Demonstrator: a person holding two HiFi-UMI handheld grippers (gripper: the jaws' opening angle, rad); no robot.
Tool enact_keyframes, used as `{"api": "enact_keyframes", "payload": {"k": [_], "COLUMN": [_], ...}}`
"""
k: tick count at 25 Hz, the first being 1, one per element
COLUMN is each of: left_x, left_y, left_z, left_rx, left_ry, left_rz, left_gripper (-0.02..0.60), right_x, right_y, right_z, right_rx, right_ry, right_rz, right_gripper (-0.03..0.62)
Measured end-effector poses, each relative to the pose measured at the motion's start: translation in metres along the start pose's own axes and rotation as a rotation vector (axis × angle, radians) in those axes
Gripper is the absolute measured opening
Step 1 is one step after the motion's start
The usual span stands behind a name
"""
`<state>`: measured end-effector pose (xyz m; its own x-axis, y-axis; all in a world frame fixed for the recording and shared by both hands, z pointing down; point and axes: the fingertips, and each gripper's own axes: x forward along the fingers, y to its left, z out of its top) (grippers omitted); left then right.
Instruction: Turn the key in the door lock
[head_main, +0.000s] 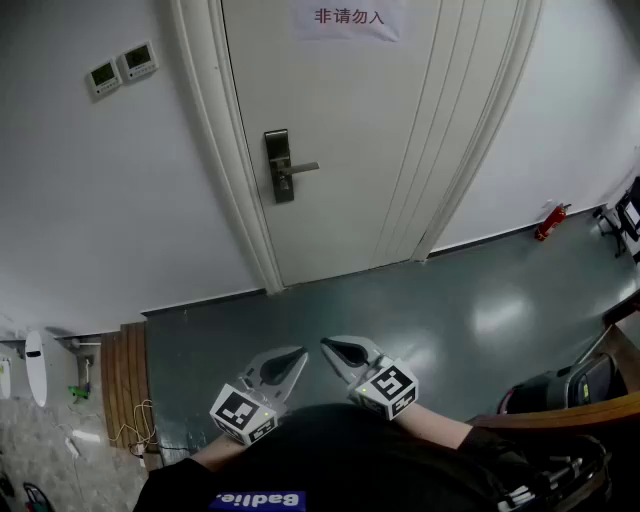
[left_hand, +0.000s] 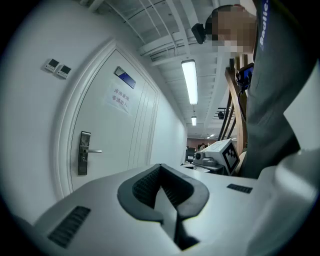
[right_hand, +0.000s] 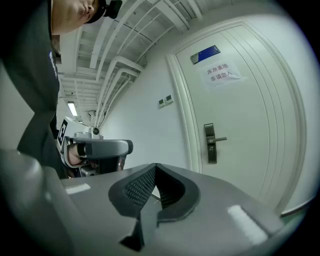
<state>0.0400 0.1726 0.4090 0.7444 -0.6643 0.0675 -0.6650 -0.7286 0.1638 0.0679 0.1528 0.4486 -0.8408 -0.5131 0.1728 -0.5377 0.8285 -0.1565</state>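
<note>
The white door (head_main: 340, 130) stands shut ahead, with a dark metal lock plate (head_main: 279, 165) and a lever handle (head_main: 300, 168) on its left side. No key shows at the lock from this distance. The same lock plate appears small and far off in the left gripper view (left_hand: 84, 152) and in the right gripper view (right_hand: 210, 143). Both grippers are held low, close to the person's body and well short of the door. On my left gripper (head_main: 298, 353) (left_hand: 161, 172) the pads meet and hold nothing. My right gripper (head_main: 327, 346) (right_hand: 156, 172) is shut too, tips nearly touching the left one's.
A paper sign (head_main: 348, 17) hangs on the door. Two wall controllers (head_main: 122, 68) sit left of the frame. A red fire extinguisher (head_main: 549, 222) stands by the right wall. Wooden furniture (head_main: 570, 410) is at the right, a wooden board (head_main: 122, 375) and cables at the left.
</note>
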Motion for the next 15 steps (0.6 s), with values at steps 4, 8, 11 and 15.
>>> {"api": "enact_keyframes", "payload": {"k": [4,8,11,15], "left_x": [0.0,0.004,0.011,0.021], "left_y": [0.0,0.0,0.002,0.007], "left_z": [0.0,-0.001,-0.001,-0.001], "left_rx": [-0.002,0.001,-0.001,-0.005], "left_ry": [0.0,0.005,0.004,0.006], "left_rz": [0.002,-0.004,-0.005,0.001], "left_gripper": [-0.006,-0.006,-0.006,-0.006], "right_x": [0.0,0.0,-0.001,-0.005], "right_y": [0.0,-0.003,-0.01,-0.021], "right_z": [0.0,-0.004,-0.003,0.003], "right_rx": [-0.001,0.003,0.009,0.008], "right_ry": [0.001,0.005,-0.003,-0.034], "right_rz": [-0.001,-0.004,-0.007,-0.016], "right_gripper": [0.0,0.0,0.0,0.002]}}
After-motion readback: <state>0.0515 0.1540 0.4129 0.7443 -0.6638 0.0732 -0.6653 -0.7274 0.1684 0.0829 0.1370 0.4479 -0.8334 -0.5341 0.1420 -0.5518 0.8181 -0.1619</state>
